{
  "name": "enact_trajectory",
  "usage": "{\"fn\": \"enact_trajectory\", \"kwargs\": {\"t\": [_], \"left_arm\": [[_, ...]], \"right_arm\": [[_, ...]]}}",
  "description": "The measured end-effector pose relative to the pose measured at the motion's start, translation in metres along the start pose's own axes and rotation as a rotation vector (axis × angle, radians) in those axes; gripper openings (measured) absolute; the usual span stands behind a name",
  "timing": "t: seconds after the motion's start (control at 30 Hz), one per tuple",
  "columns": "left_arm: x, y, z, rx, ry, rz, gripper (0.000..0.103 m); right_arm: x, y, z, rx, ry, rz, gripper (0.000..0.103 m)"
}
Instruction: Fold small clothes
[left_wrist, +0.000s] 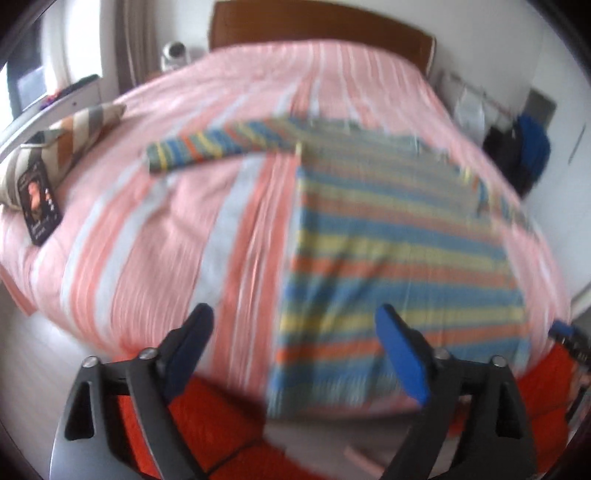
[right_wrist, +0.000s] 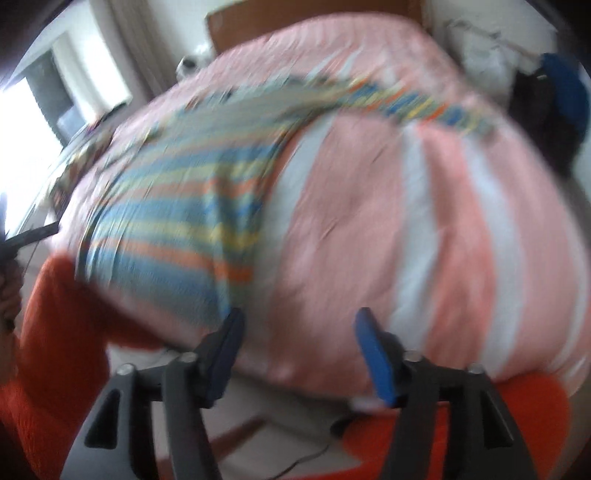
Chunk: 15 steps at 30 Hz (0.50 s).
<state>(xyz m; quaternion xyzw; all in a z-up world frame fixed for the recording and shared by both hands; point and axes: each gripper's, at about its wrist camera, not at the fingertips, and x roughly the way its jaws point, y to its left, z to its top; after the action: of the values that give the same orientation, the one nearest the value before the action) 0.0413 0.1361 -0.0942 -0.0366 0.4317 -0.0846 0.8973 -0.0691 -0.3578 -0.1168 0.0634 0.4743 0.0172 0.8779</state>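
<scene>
Fingers (left_wrist: 207, 321) of both grippers spread, empty; striped shirt (left_wrist: 388, 258) flat; cushion (left_wrist: 55, 147) only in left view.

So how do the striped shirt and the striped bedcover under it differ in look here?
The shirt has narrow crosswise bands of blue, yellow and orange; the bedcover has broad lengthwise pink and white stripes. The shirt takes up only part of the bed, one sleeve stretched sideways; the bedcover spans all of it. Both lie flat, untouched by either gripper.

No text can be read. The dark card (left_wrist: 40, 201) at the left of the left wrist view carries pale lettering around a picture, too blurred to make out.
</scene>
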Motion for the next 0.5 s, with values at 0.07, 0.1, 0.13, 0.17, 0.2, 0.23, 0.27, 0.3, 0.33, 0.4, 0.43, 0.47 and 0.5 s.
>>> {"fn": "enact_trajectory", "kwargs": {"t": [0.07, 0.1, 0.13, 0.17, 0.2, 0.23, 0.27, 0.3, 0.33, 0.4, 0.43, 0.47, 0.5], "left_arm": [[0.011, 0.002, 0.018, -0.021, -0.03, 0.019, 0.094], [0.018, 0.002, 0.025, -0.028, -0.044, 0.029, 0.096], [0.027, 0.003, 0.031, -0.035, -0.053, 0.044, 0.096], [0.04, 0.004, 0.033, -0.042, -0.056, 0.059, 0.097], [0.054, 0.006, 0.039, -0.054, -0.055, 0.081, 0.097], [0.059, 0.008, 0.037, -0.062, -0.054, 0.093, 0.097], [0.071, 0.011, 0.038, -0.069, -0.054, 0.11, 0.097], [0.081, 0.014, 0.037, -0.071, -0.056, 0.125, 0.097], [0.09, 0.017, 0.036, -0.074, -0.061, 0.143, 0.097], [0.099, 0.022, 0.03, -0.081, -0.051, 0.171, 0.097], [0.103, 0.025, 0.027, -0.092, -0.039, 0.179, 0.097], [0.106, 0.029, 0.025, -0.105, -0.026, 0.18, 0.097], [0.11, 0.034, 0.024, -0.119, -0.014, 0.18, 0.097]], "right_arm": [[0.003, -0.006, 0.014, 0.02, -0.035, -0.021, 0.066], [0.005, -0.009, 0.022, 0.025, -0.057, -0.031, 0.066], [0.008, -0.01, 0.028, 0.026, -0.075, -0.039, 0.066], [0.011, -0.011, 0.036, 0.028, -0.092, -0.047, 0.066], [0.013, -0.014, 0.042, 0.032, -0.105, -0.052, 0.066], [0.017, -0.017, 0.05, 0.037, -0.12, -0.054, 0.066], [0.018, -0.024, 0.054, 0.042, -0.131, -0.059, 0.066], [0.021, -0.028, 0.058, 0.046, -0.145, -0.073, 0.066], [0.025, -0.03, 0.063, 0.049, -0.156, -0.091, 0.066], [0.03, -0.036, 0.066, 0.055, -0.169, -0.121, 0.066], [0.033, -0.039, 0.066, 0.063, -0.173, -0.133, 0.066], [0.036, -0.042, 0.065, 0.079, -0.175, -0.147, 0.066], [0.038, -0.045, 0.063, 0.092, -0.176, -0.156, 0.066]]}}
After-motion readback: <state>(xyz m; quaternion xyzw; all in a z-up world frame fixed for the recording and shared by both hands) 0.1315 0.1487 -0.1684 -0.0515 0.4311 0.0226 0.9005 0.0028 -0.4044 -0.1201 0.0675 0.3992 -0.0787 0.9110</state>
